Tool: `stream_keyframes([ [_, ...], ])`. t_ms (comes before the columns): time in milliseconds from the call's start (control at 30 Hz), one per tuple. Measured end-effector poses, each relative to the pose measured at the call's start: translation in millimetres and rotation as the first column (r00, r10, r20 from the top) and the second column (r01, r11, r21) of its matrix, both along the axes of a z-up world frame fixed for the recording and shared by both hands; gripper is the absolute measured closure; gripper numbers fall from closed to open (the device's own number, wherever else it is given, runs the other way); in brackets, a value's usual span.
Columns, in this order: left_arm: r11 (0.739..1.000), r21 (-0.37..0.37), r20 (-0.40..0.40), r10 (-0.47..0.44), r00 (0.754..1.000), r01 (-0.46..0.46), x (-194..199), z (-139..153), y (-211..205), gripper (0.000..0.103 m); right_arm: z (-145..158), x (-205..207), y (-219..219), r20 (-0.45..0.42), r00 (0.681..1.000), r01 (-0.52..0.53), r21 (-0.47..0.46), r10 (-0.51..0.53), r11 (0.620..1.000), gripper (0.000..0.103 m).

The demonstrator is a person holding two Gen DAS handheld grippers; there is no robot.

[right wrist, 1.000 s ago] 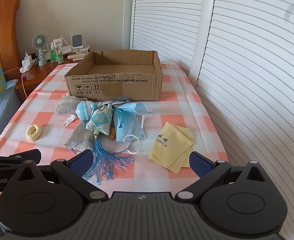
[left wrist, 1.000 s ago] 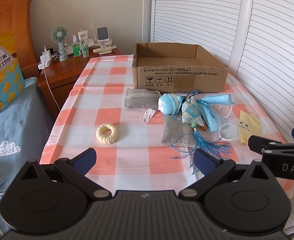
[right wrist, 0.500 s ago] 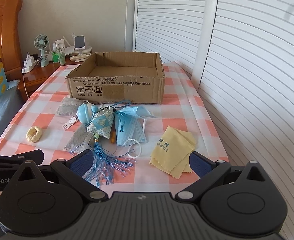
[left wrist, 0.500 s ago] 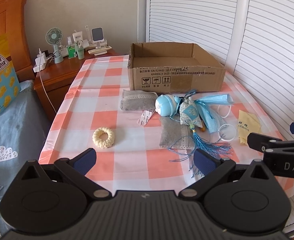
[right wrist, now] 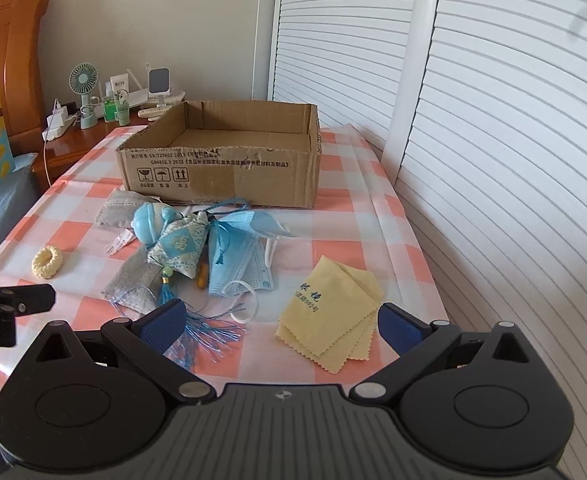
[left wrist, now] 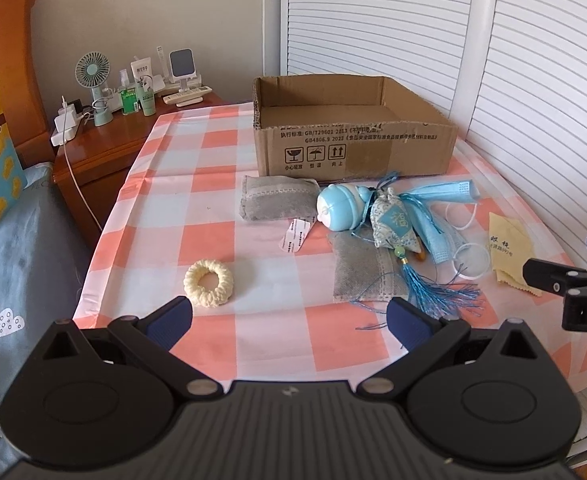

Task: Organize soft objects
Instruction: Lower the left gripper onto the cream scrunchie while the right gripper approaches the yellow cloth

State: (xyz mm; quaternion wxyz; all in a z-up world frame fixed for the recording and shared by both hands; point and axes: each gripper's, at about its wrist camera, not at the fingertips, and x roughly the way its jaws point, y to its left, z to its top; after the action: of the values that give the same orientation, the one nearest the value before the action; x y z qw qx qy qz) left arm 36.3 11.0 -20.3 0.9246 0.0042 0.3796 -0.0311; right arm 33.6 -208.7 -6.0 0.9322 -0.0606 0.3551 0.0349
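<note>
An open cardboard box (left wrist: 353, 148) (right wrist: 221, 176) stands at the far side of the checked tablecloth (left wrist: 213, 208). In front of it lie two grey pouches (left wrist: 277, 202) (left wrist: 363, 274), a pale blue round toy (left wrist: 339, 208), a blue tasselled sachet (left wrist: 395, 226) (right wrist: 179, 248), blue face masks (right wrist: 239, 264), a yellow cloth (right wrist: 329, 312) and a cream knitted ring (left wrist: 209, 282) (right wrist: 47, 262). My left gripper (left wrist: 289, 322) hovers open at the near edge, just behind the ring. My right gripper (right wrist: 279, 326) is open too, low over the near edge of the yellow cloth.
A wooden nightstand (left wrist: 105, 148) at the back left carries a small fan (left wrist: 93, 76), bottles and a charger with a cable. A bed with grey bedding (left wrist: 17, 248) runs along the left. White louvred doors (right wrist: 493, 140) close off the right side.
Both grippers have moved forward and closer to the table. The objects look larger and nearer in both views. Nothing on the table has shifted, and both grippers stay open.
</note>
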Motion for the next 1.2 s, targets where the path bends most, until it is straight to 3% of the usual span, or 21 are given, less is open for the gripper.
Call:
stream_keyframes([
  [267,1.000,-0.017,-0.045,-0.001,0.999,0.000,15,-26,18,0.001,-36,17,-22,-0.060,0.997,0.041,-0.038,-0.044,0.998,0.000],
  [633,0.999,-0.006,-0.131,0.035,0.991,-0.036,34,-59,40,0.001,-61,33,-29,-0.112,0.993,0.034,-0.041,-0.038,0.999,0.000],
  [1200,0.996,0.001,-0.050,-0.092,0.994,0.093,42,-64,51,0.000,-70,40,-37,-0.111,0.994,0.011,0.031,-0.008,0.999,0.000],
])
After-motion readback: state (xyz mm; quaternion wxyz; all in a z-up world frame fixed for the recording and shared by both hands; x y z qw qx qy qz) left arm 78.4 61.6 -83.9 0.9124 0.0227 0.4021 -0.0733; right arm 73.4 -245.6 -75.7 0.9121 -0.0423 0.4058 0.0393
